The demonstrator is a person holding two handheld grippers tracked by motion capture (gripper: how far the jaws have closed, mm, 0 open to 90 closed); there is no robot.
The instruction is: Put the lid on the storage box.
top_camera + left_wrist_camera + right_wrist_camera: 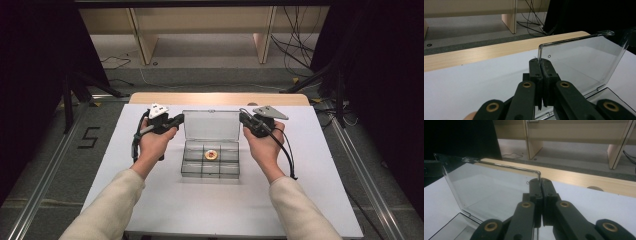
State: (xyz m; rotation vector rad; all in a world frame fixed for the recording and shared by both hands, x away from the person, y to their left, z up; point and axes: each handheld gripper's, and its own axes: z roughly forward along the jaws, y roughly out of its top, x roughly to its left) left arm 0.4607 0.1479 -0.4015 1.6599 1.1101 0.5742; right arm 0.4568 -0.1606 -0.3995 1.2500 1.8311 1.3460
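A clear plastic compartment box (210, 162) sits mid-table with its lid (210, 125) raised upright. A small round gold object (211, 155) lies in a middle compartment. My left gripper (181, 118) is shut on the lid's left edge; in the left gripper view the jaws pinch that edge of the lid (584, 60) at the gripper's tip (539, 62). My right gripper (242, 117) is shut on the lid's right edge; in the right gripper view its tip (540, 181) clamps the near corner of the lid (491, 187).
The white table top (210, 210) has a wooden strip (220, 98) along its far edge. Beyond it stand wooden shelf legs (145, 45) and loose cables (295, 45) on the floor. Dark stands (70, 90) flank the table.
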